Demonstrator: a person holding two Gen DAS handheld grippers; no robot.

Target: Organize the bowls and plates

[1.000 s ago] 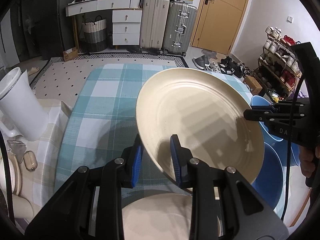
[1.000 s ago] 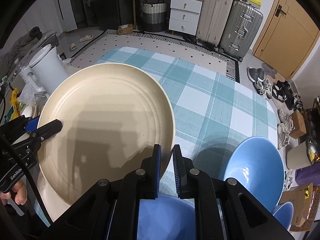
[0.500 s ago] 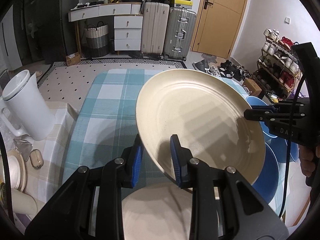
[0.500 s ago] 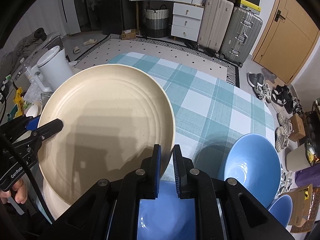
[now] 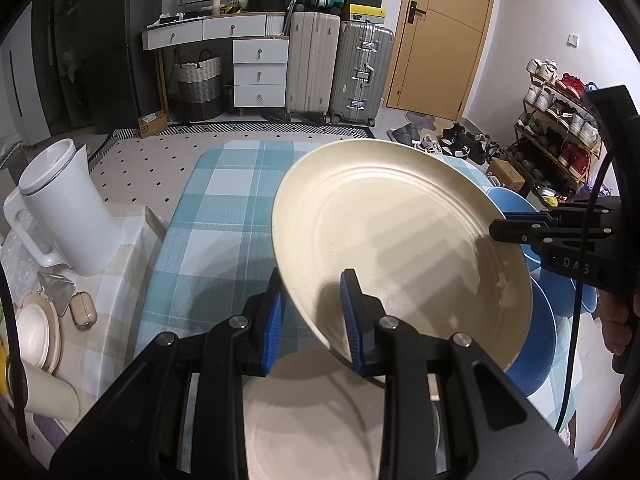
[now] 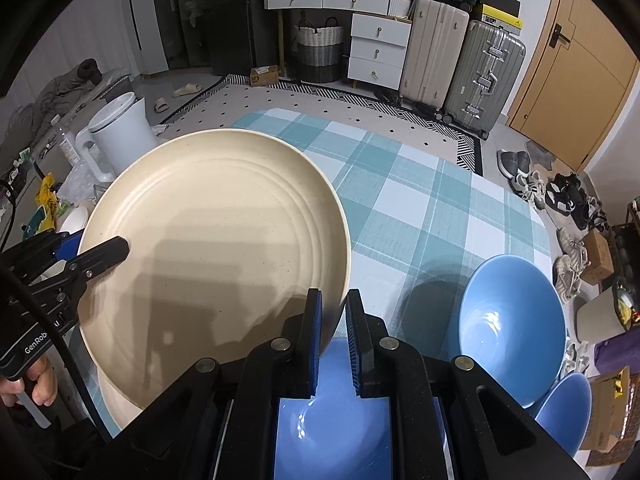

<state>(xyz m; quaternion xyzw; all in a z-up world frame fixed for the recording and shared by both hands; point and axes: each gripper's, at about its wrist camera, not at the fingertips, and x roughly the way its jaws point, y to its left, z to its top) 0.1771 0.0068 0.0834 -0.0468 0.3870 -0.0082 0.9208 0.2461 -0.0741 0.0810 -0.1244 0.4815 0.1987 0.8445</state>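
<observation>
- I've got the big cream plate [image 5: 400, 240] up off the worktop [image 5: 224, 216], tilted, carried between both hands.
- My left tool [image 5: 312, 312] is clenched on the plate's near rim, one blue pad under it, one on its face.
- My right tool [image 6: 334, 332] is clamped tight on the opposite edge, so the plate hangs between the two grips.
- Right below sits a second cream plate [image 5: 312, 412] on the checked cloth; by my reckoning, that's where this one stacks.
- Blue pieces wait on the right side: one blue bowl [image 6: 512, 328] out on the cloth, another blue dish [image 6: 332, 428] directly under my right tool, and a smaller one [image 6: 564, 412] at the edge.
- Step in hand, I'd say: plate in transit, not yet set down.
- Next move calls for levelling the plate, centring it over the lower one, lowering both hands together, then letting go evenly so it doesn't slide or clatter.
- Watch the white jug [image 5: 64, 208] on the left; it's well apart, no trouble.
</observation>
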